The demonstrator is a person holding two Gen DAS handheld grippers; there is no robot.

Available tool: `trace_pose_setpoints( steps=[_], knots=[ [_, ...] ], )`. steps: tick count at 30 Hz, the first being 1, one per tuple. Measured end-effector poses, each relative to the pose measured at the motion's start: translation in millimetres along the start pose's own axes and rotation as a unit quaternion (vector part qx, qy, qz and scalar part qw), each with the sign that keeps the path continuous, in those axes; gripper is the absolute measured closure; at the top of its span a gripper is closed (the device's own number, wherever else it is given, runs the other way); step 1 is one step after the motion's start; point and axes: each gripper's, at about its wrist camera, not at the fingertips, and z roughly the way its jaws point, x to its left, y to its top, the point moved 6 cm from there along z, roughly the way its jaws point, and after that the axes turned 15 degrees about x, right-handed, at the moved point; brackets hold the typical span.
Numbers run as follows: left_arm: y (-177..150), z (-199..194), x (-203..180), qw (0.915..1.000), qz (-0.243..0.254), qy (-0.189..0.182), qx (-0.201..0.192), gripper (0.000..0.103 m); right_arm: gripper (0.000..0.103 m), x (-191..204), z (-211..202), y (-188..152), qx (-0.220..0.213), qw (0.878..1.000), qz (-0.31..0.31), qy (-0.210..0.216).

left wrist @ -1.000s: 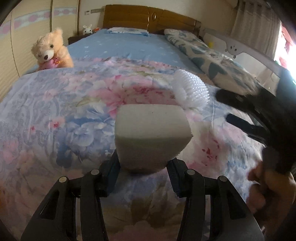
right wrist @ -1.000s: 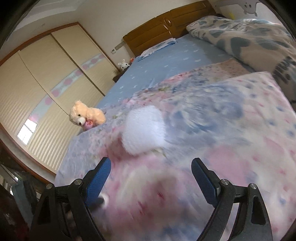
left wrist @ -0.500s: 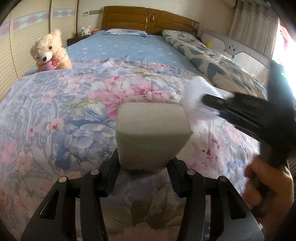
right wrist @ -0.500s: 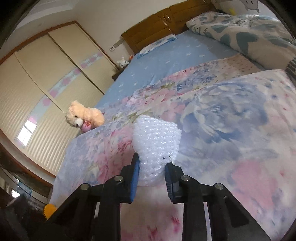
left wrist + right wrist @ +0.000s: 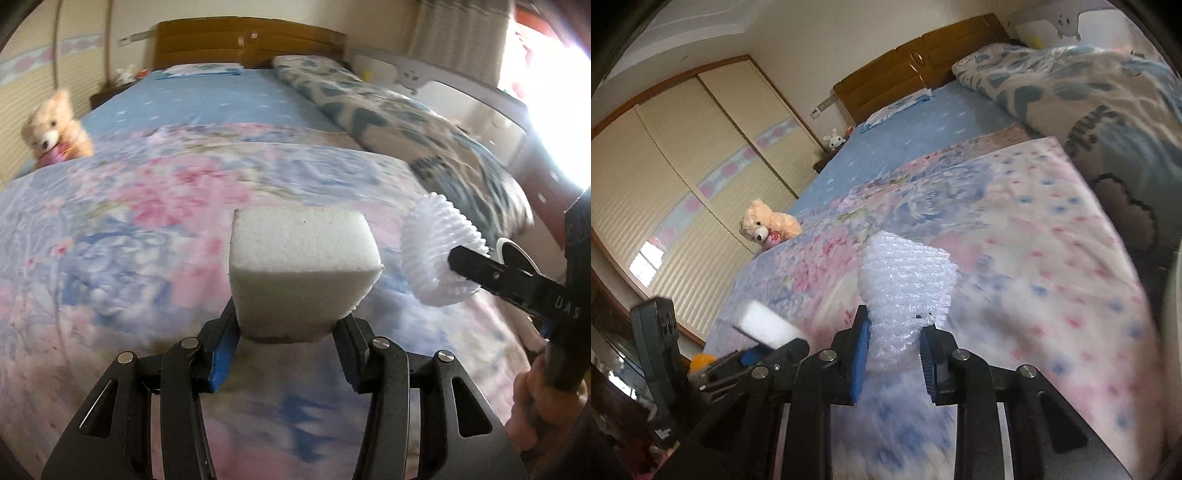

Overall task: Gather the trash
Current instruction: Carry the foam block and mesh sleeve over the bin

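Motion blur smears the floral quilt (image 5: pixel 147 229) and the teddy bear (image 5: pixel 55 133) in the left wrist view. The left claw (image 5: pixel 286 332) is clamped on a white foam block (image 5: pixel 299 273), porous and squarish, its underside hidden between the blue pads. The right claw (image 5: pixel 894 350) pinches a crumpled piece of ribbed white foam wrap (image 5: pixel 905 288). Both pieces are held above the bed.
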Motion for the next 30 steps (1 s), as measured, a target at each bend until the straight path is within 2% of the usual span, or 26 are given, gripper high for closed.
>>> trace_pose_setpoints(
  steps=[13,30],
  knots=[
    [-17,-7,-86,0.997,0.075,-0.013,0.016,0.056,0.078,-41,-71,-54,-0.038,0.998,0.041,-0.021],
    [-23,-12,-159,0.989,0.146,-0.021,0.013,0.056,0.078,-83,-133,-78,-0.088,0.992,0.08,-0.051]
  ],
)
